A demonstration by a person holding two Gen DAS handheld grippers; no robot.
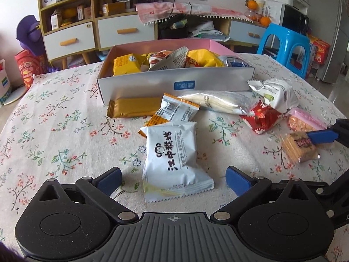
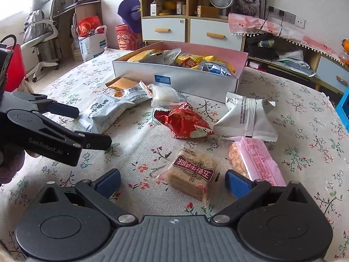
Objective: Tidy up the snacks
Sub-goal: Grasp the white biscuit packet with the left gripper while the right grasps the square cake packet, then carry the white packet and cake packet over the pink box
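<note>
From my left wrist view, the right gripper [image 1: 322,135] runs off the right edge. The orange packet [image 1: 153,121] lies mostly buried under others. The box label [image 1: 184,85] is unreadable.

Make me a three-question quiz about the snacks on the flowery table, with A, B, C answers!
1. Where does the gold packet lie?
A. inside the box
B. on the cloth against the box's front wall
C. on the blue stool

2. What colour is the crinkly packet in the middle?
A. red
B. green
C. black

3. How are the right tongs?
A. shut on a snack
B. open, either side of the rice cracker bar
C. inside the box

Answers: 1 B, it touches the wall outside. 2 A, shiny red foil. 3 B, both blue pads stand apart.
</note>
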